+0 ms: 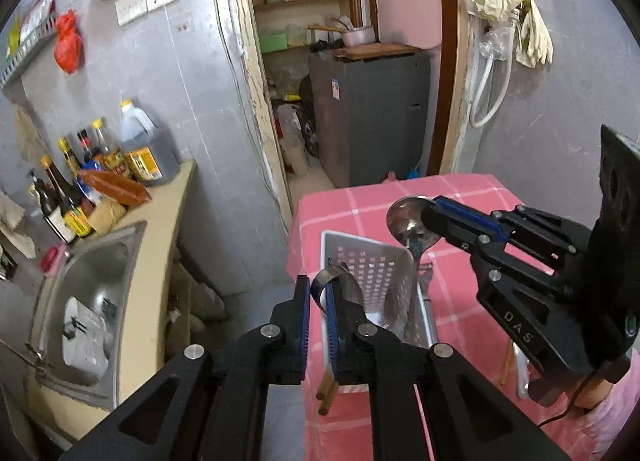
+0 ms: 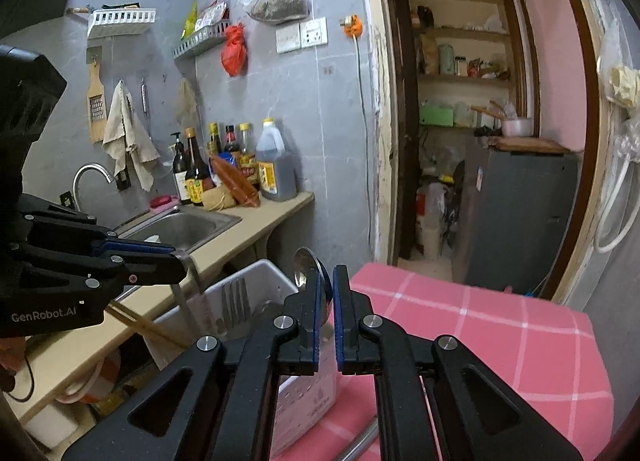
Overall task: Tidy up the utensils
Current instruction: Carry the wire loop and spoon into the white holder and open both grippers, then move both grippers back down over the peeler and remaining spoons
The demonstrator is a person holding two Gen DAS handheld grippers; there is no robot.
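A white perforated utensil basket (image 1: 370,261) stands at the left edge of the pink checked table (image 1: 460,197). My left gripper (image 1: 318,297) is shut on a metal ladle (image 1: 344,285) over the basket's near end, with wooden chopsticks (image 1: 325,393) sticking out below. My right gripper (image 1: 426,217) is shut on a steel spoon (image 1: 406,219), bowl up, above the basket's far right side. In the right wrist view the spoon (image 2: 306,263) sits between the pads of my right gripper (image 2: 326,281), and a fork (image 2: 236,307) stands in the basket (image 2: 264,273). The left gripper (image 2: 180,257) holds the ladle (image 2: 196,273) there.
A steel sink (image 2: 188,227) with a tap (image 2: 90,175) sits in the beige counter (image 1: 164,229) left of the table. Sauce bottles (image 2: 240,157) stand at the wall. A doorway opens onto a grey fridge (image 1: 368,109) and shelves.
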